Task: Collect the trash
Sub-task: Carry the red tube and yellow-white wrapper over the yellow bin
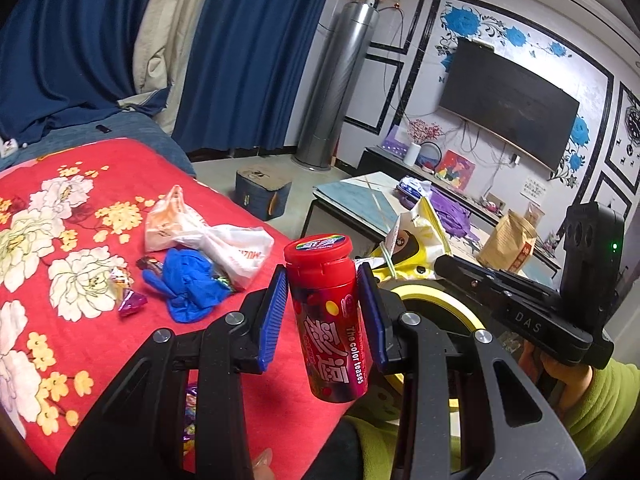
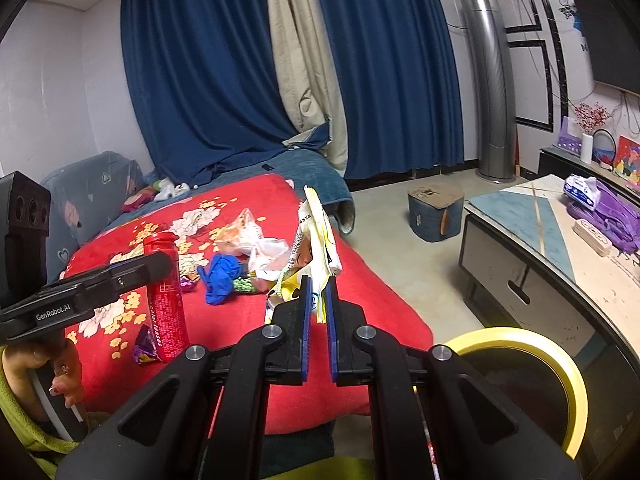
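left claw (image 1: 322,312) round red candy tube (image 1: 326,320)

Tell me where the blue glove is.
The blue glove lies crumpled on the red floral blanket, against the white plastic bag, left of the left gripper.

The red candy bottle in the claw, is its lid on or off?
On. The red candy bottle has its round red lid sitting closed on top, while the left claw squeezes its sides.
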Available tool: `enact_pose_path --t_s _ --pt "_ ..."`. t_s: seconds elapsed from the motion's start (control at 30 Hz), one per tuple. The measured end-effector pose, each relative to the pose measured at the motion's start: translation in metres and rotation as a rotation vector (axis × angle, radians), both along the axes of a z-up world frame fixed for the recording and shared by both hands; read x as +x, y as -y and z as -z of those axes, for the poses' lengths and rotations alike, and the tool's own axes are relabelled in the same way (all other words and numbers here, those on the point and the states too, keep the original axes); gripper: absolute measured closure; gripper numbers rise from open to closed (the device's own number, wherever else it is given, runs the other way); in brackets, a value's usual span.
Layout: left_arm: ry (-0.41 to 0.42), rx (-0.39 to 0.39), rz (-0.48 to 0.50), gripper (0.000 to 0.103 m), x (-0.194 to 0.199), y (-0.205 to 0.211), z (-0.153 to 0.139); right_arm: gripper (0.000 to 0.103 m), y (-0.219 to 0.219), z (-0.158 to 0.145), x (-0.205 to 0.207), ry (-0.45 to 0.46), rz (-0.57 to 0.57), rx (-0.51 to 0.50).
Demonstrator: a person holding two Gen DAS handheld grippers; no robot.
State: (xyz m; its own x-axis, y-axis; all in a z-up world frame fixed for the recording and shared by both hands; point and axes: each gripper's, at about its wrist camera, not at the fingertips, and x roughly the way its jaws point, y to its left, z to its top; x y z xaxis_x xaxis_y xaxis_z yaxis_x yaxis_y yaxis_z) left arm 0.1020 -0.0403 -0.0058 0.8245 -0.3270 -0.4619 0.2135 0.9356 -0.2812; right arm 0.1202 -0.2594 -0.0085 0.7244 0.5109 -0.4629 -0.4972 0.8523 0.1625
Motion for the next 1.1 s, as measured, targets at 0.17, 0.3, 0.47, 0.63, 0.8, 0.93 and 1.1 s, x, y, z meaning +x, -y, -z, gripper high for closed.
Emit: enact_pose_path --t_s 0.17,0.3,0.47,0.63,0.8,0.93,1.1 --pt "-0.007 0.003 0.022 0.075 0.003 0.010 0.004 0.096 0.015 0.001 0.000 -0.002 0.031 0.001" --pt "-0.010 0.002 0.046 0.075 0.007 0.022 0.005 0.096 0.028 0.004 0.000 -0.006 0.060 -0.001" --pt "-0.012 -0.001 0.079 0.075 0.013 0.039 0.008 0.096 0.047 0.008 -0.001 -0.013 0.109 -0.001" --pt "-0.011 -0.004 0.120 0.075 0.022 0.059 0.010 0.096 0.070 0.013 0.000 -0.032 0.169 0.001" --pt "-0.020 0.002 0.177 0.075 0.029 0.088 0.016 0.096 0.097 0.019 -0.001 -0.052 0.234 0.018" --pt "-0.023 0.015 0.212 0.075 0.033 0.104 0.021 0.096 0.116 0.025 -0.001 -0.069 0.278 0.034" --pt "-0.037 0.012 0.249 0.075 0.040 0.120 0.029 0.096 0.134 0.030 -0.006 -0.075 0.324 0.031"
